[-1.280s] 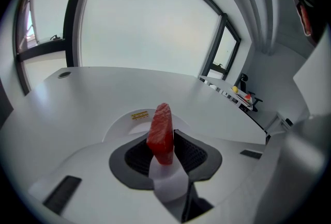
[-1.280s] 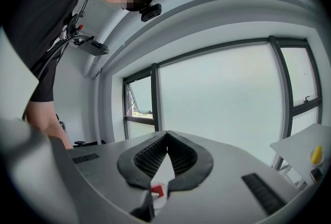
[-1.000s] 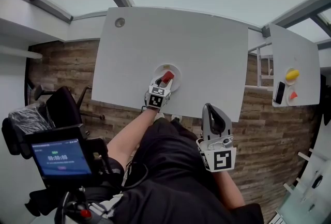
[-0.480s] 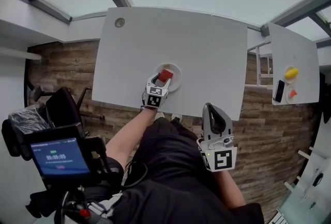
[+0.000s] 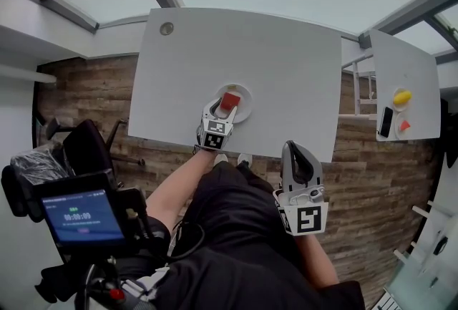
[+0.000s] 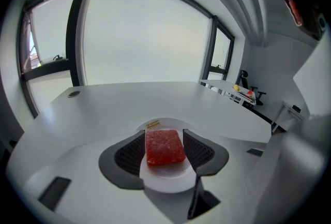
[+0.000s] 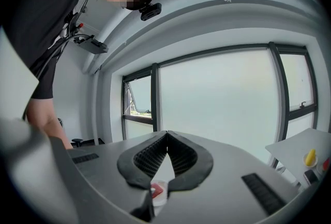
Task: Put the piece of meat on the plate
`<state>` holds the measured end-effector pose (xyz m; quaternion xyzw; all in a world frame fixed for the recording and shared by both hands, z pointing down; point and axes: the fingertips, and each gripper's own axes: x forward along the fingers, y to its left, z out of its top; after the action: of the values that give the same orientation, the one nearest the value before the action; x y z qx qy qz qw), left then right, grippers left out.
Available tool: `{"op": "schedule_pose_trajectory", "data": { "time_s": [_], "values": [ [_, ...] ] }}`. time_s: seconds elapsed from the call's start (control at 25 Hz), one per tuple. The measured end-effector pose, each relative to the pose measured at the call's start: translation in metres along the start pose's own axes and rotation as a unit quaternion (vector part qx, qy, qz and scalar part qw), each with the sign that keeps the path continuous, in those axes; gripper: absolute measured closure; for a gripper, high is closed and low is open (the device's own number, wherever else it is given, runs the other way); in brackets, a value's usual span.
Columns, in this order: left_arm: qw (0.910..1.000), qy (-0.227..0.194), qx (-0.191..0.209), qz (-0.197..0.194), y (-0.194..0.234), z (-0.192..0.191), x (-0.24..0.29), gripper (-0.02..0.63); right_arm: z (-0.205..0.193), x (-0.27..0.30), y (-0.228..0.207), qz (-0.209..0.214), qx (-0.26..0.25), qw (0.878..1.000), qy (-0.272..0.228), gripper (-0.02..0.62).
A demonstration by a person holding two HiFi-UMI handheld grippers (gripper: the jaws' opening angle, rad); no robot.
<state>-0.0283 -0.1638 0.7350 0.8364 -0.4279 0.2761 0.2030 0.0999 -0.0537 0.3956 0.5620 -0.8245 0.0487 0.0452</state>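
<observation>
The red slab of meat (image 6: 164,147) lies flat on the small white plate (image 6: 166,180), which stands near the front edge of the white table (image 5: 272,61). In the head view the meat (image 5: 230,101) shows on the plate (image 5: 243,94) just ahead of my left gripper (image 5: 222,107). My left gripper (image 6: 164,135) is open, with its dark ribbed pads (image 6: 129,153) on either side of the meat and a thin gap at each side. My right gripper (image 5: 295,152) hangs over the person's lap, in front of the table. Its jaws (image 7: 166,135) are shut with nothing held.
A round cable hole (image 5: 167,28) sits at the table's far left corner. A second white table (image 5: 415,79) at the right carries a yellow object (image 5: 402,97), a red one (image 5: 404,126) and a phone (image 5: 386,122). A screen (image 5: 84,217) and a black chair (image 5: 86,147) stand at the left.
One second ago the left gripper held the meat tilted over the plate. Its jaws have since opened and the meat now lies flat on the plate. The right gripper has kept still.
</observation>
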Motion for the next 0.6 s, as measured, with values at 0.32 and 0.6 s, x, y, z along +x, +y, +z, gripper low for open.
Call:
{"op": "schedule_pose_trajectory", "data": {
  "time_s": [0.32, 0.6],
  "values": [
    [0.9967, -0.072, 0.022, -0.031, -0.023, 0.042, -0.054, 0.394, 0.006, -0.004, 0.015, 0.001, 0.013, 1.000, -0.017, 0.591],
    [0.9890, -0.144, 0.034, -0.004, -0.024, 0.059, -0.152, 0.603, 0.026, -0.023, 0.073, 0.003, 0.008, 0.999, -0.034, 0.591]
  ]
}}
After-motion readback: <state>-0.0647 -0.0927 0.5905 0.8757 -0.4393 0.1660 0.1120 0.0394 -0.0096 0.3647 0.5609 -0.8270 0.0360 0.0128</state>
